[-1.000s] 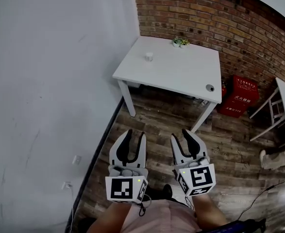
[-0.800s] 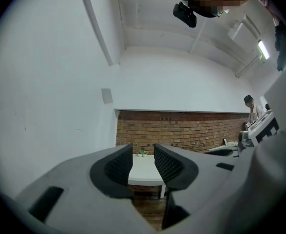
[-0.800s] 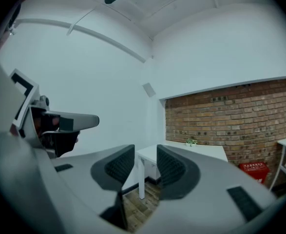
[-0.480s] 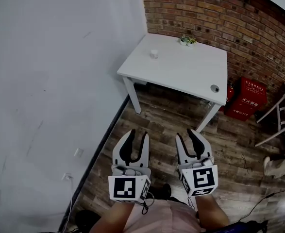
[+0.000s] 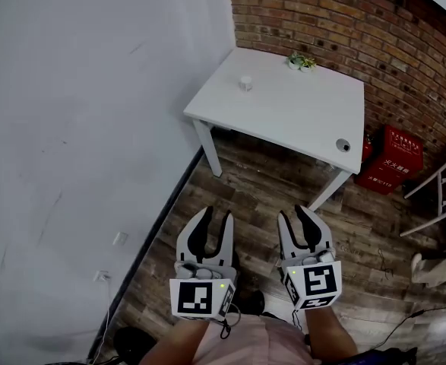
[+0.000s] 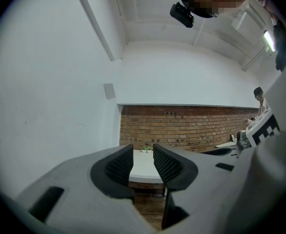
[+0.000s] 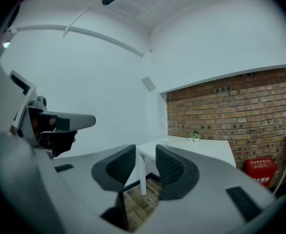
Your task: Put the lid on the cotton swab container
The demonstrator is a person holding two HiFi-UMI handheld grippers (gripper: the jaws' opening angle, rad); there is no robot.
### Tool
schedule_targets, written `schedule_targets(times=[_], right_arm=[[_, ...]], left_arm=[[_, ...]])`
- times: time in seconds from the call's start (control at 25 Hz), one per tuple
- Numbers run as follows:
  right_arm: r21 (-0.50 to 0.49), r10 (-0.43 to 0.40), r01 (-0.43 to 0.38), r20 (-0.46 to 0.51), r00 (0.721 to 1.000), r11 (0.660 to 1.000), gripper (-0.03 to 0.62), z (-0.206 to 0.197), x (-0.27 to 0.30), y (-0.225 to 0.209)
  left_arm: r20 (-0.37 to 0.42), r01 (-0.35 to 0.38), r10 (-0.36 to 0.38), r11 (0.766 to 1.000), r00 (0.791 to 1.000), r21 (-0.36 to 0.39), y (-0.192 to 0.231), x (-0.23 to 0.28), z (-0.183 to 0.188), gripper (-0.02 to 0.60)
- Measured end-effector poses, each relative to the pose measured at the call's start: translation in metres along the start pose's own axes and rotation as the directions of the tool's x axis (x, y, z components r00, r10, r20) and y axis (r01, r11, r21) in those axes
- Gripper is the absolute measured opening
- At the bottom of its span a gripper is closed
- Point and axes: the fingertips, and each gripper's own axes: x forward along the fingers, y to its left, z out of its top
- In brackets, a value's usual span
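Note:
A small white cotton swab container [image 5: 245,83] stands near the far left of the white table [image 5: 283,116]. A round grey lid [image 5: 344,145] lies at the table's near right corner. Both grippers hang low over the wooden floor, well short of the table. My left gripper [image 5: 216,220] has a narrow gap between its jaws, which are closing a little on nothing. My right gripper [image 5: 295,217] is open and empty, its jaws closing too. The left gripper view [image 6: 143,152] and the right gripper view [image 7: 145,152] show only the distant table between the pads.
A small potted plant [image 5: 302,61] sits at the table's far edge against the brick wall [image 5: 344,21]. Red boxes [image 5: 393,158] stand on the floor right of the table, a white chair [image 5: 443,196] further right. A white wall [image 5: 93,128] runs along the left.
The table has drifted right and sits a little larger in the head view. Both grippers have shifted slightly right and down, keeping their side-by-side pose.

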Motion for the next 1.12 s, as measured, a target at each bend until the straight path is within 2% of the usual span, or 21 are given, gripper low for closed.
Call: schedule_targets(times=[0.24,0.44,0.76,1.12], right_arm=[[0.005,-0.014,0.014,-0.017,1.000,1.000,0.130,-0.001,0.058,-0.009],[0.009,-0.026,0.026,-0.006,1.000,1.000,0.124,0.013,0.116,-0.012],[-0.043,-0.069,0.071,0.048,0.996,0.997,0.118,0.052,0.185,-0.011],[-0.057,-0.110,0.113,0.045,0.993,0.992,0.117,0.061,0.221,-0.024]], left_arm=[[-0.008,0.013,-0.013,1.000,1.000,-0.015,0.035,0.051,-0.010,0.135],[-0.010,0.041,-0.041,0.999,0.999,-0.008,0.070,0.098,-0.010,0.135],[0.072,0.084,-0.083,0.996,0.994,-0.014,0.122,0.157,0.016,0.135],[0.055,0.153,-0.151,0.988,0.987,-0.033,0.131,0.207,0.006,0.135]])
